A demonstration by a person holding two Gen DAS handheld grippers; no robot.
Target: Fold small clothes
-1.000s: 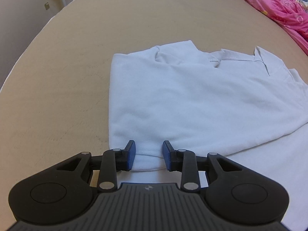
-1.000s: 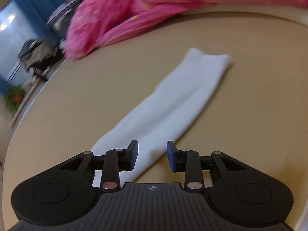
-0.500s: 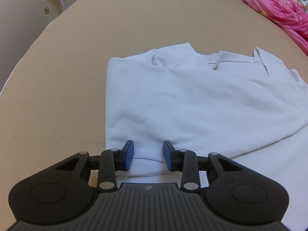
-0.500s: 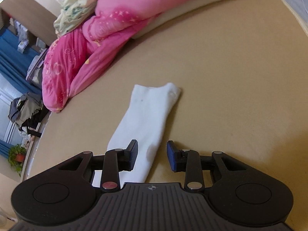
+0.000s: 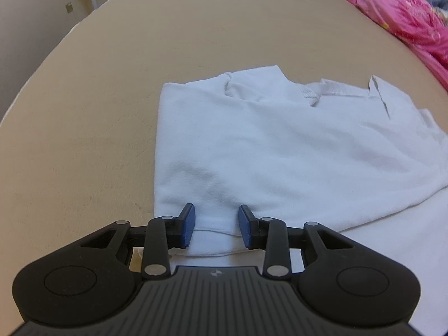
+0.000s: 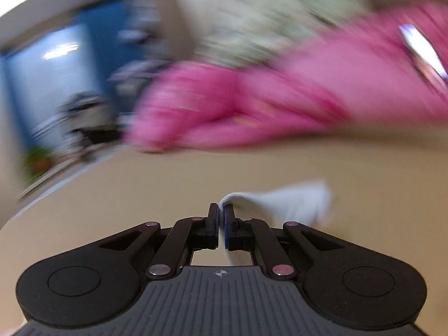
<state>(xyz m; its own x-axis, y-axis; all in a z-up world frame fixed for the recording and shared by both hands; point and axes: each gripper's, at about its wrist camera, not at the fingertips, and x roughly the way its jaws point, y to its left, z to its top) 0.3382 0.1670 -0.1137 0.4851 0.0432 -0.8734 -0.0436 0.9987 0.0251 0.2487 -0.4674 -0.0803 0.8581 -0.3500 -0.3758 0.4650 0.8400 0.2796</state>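
Observation:
A white shirt point(image 5: 280, 151) lies partly folded on the tan surface point(image 5: 84, 140), with its collar at the far side. My left gripper point(image 5: 216, 224) is open, and its blue pads sit on either side of the shirt's near hem without closing on it. In the blurred right wrist view, my right gripper point(image 6: 221, 218) is shut on the white sleeve point(image 6: 294, 204), and holds its end lifted over the tan surface point(image 6: 140, 196).
A pink quilt point(image 5: 406, 19) lies at the far right of the surface, and it also fills the back of the right wrist view point(image 6: 280, 98). A wall and the surface's rounded edge point(image 5: 42, 64) are at the left. A blue window area point(image 6: 42, 78) shows at the left.
My right gripper has shut on the white sleeve and swung it up fast, blurring the view. My left gripper has stayed open at the shirt's hem and edged slightly forward.

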